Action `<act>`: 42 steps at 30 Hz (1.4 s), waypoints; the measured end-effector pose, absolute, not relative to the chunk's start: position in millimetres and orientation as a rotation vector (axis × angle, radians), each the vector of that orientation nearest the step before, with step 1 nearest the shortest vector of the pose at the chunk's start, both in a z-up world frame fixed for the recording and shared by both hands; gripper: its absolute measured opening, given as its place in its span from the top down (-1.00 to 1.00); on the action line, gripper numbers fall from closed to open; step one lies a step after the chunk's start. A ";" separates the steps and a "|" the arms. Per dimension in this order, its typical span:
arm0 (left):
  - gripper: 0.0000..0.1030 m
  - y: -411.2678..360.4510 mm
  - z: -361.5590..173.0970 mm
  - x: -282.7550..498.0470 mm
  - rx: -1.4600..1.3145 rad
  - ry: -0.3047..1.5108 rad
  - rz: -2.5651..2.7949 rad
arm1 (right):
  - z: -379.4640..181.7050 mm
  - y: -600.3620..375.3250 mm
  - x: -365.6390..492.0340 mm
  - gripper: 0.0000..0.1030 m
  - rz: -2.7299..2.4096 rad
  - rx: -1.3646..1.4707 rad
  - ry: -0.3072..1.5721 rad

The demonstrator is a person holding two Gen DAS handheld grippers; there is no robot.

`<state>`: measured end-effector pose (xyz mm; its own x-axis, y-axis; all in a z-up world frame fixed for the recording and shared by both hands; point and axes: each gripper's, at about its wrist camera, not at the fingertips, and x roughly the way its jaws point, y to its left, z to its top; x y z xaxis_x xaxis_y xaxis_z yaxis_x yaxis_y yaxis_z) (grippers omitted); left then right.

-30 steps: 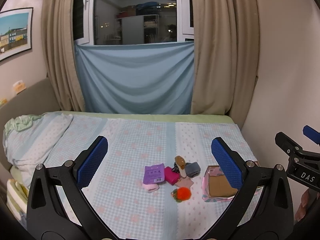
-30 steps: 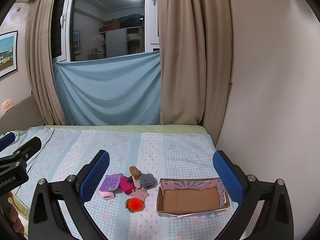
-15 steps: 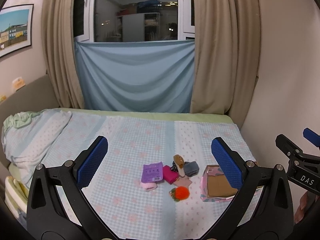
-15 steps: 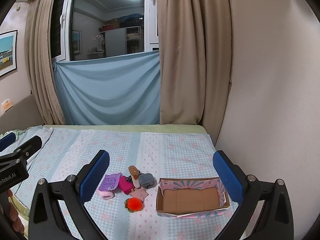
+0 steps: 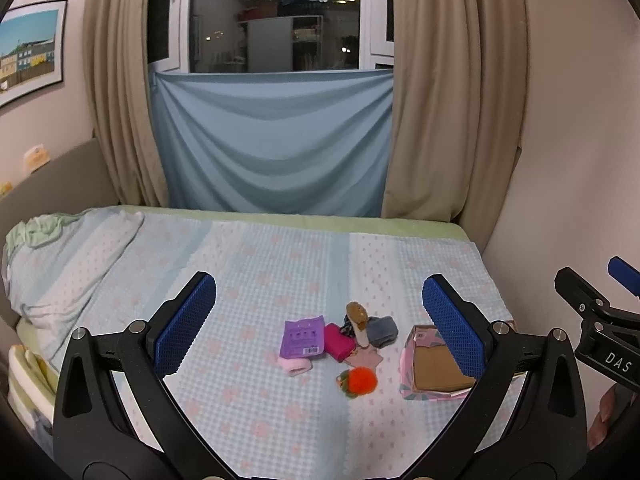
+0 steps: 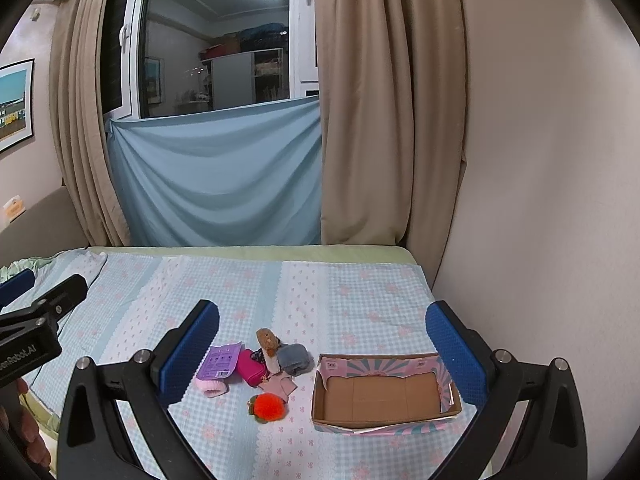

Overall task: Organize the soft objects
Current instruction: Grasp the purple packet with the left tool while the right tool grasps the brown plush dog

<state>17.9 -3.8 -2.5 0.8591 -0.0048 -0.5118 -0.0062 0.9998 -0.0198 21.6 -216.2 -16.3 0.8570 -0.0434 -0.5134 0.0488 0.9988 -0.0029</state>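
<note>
A small pile of soft things lies on the bed: a purple packet (image 5: 303,337) (image 6: 220,364), a magenta pouch (image 5: 339,341) (image 6: 251,372), a brown plush (image 5: 357,314) (image 6: 267,340), a grey soft piece (image 5: 382,330) (image 6: 295,358), a pink roll (image 5: 295,366) (image 6: 211,386) and an orange fluffy ball (image 5: 359,380) (image 6: 269,407). An empty pink cardboard box (image 5: 432,368) (image 6: 380,394) stands right of the pile. My left gripper (image 5: 319,322) is open and empty, held well short of the pile. My right gripper (image 6: 322,350) is open and empty, short of the box.
The bed (image 5: 280,264) has a blue checked cover with a rumpled quilt (image 5: 60,260) at its left. A wall (image 6: 540,200) runs along the bed's right side. Curtains and a blue cloth (image 5: 272,152) hang behind. Each gripper shows at the other view's edge.
Both views have shifted only slightly; the left one has tilted down a little. The objects and the box lie as before and both grippers stay open.
</note>
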 end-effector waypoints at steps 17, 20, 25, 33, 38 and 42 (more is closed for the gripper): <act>-0.99 3.4 -72.8 72.2 -0.110 0.731 0.061 | -69.4 -219.0 78.6 -1.00 0.117 -0.036 0.651; -0.99 11.3 -105.1 94.5 -0.141 0.803 0.031 | -95.4 -214.8 99.4 -1.00 0.151 -0.033 0.700; -0.99 34.5 -171.0 147.1 -0.219 0.928 -0.021 | -139.7 -206.1 137.9 -1.00 0.194 -0.008 0.772; -0.99 60.5 -288.1 243.6 -0.227 1.095 -0.088 | -216.5 -184.8 220.4 -1.00 0.185 0.000 0.862; -0.99 72.1 -359.5 291.8 -0.247 1.193 -0.128 | -267.4 -168.4 269.5 -0.99 0.216 0.004 0.931; -0.99 75.7 -408.8 317.5 -0.275 1.265 -0.144 | -308.6 -158.2 304.6 -0.94 0.249 0.003 0.984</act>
